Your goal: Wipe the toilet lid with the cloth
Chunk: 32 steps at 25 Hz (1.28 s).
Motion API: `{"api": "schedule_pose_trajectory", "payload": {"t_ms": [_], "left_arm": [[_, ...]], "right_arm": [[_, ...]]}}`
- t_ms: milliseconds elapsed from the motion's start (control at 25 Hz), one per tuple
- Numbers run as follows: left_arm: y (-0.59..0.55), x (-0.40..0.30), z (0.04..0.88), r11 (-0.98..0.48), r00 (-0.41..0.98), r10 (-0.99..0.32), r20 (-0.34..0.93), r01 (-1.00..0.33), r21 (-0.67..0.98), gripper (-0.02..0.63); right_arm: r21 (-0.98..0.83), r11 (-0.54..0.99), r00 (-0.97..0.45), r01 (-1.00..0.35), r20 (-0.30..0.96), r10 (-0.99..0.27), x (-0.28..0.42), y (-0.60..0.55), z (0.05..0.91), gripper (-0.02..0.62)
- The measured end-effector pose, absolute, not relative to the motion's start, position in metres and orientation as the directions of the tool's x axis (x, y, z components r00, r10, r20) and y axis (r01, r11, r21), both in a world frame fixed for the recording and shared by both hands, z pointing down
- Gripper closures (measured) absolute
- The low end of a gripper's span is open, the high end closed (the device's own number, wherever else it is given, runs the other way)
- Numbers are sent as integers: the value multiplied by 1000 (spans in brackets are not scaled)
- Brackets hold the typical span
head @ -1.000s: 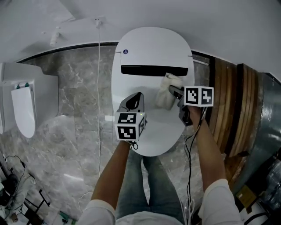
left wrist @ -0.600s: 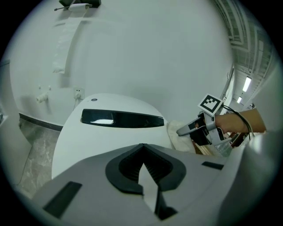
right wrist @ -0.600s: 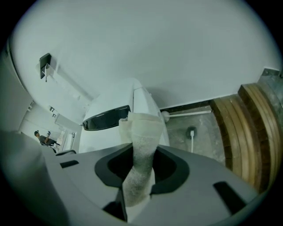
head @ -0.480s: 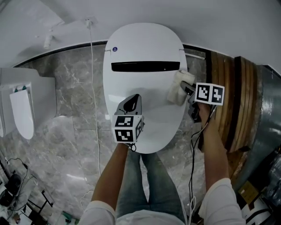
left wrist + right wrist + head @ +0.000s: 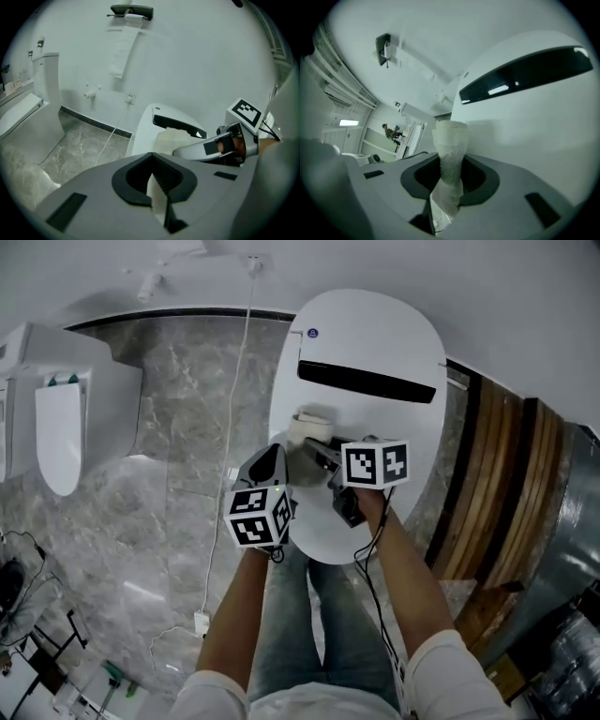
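Note:
The white toilet lid (image 5: 375, 343) fills the middle of the head view, with a dark slot (image 5: 367, 381) across it. A pale cloth (image 5: 309, 426) lies bunched on the lid's left part, just below the slot. My right gripper (image 5: 315, 448) is shut on the cloth, which sticks up between its jaws (image 5: 450, 150) against the lid (image 5: 543, 117). My left gripper (image 5: 272, 459) hovers at the lid's near left edge, shut (image 5: 157, 187) and holding nothing. From the left gripper view the cloth (image 5: 171, 138) and the right gripper (image 5: 206, 147) are close ahead.
A second white toilet (image 5: 61, 418) stands at the far left on the marble floor (image 5: 178, 446). A cable (image 5: 246, 324) hangs down the wall beside the lid. Wooden slats (image 5: 487, 484) run along the right. A paper holder (image 5: 132, 10) hangs on the wall.
The right gripper has swept the cloth from the lid's right edge across to its left part. The left gripper has stayed at the lid's near left, and the head view has shifted.

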<state>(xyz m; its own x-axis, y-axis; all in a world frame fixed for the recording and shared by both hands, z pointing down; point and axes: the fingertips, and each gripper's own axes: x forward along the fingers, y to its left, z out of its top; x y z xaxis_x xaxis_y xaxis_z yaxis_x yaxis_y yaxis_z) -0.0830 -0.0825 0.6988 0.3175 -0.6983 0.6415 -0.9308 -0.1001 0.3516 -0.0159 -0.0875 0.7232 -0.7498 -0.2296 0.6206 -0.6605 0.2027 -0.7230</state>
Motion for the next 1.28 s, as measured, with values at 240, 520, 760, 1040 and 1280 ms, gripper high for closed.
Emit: {"api": "schedule_pose_trajectory", "payload": {"t_ms": [240,520,760,1040,1280], "left_arm": [[-65,-105,708,-80,293,-682,670,-941,330,594],[-51,-71,712,-130,351,-656,668,-924,359,594],[-40,-20,710,-211,426,-625,654,-899,384,593],[-21,24,709,-271,478,-590,650,-876,399,594],[-9,42,708,-301,501,-578,644,-865,402,594]], "right_arm": [[-710,242,-746,-662,654,-122,-76,-58,746,497],[-685,181,-708,-706,689,-153,-35,-51,751,496],[-645,114,-653,-755,727,-211,61,-32,752,495],[-518,1,-499,-856,825,-264,200,-6,757,495],[-447,-67,-410,-892,863,-295,262,3,762,495]]}}
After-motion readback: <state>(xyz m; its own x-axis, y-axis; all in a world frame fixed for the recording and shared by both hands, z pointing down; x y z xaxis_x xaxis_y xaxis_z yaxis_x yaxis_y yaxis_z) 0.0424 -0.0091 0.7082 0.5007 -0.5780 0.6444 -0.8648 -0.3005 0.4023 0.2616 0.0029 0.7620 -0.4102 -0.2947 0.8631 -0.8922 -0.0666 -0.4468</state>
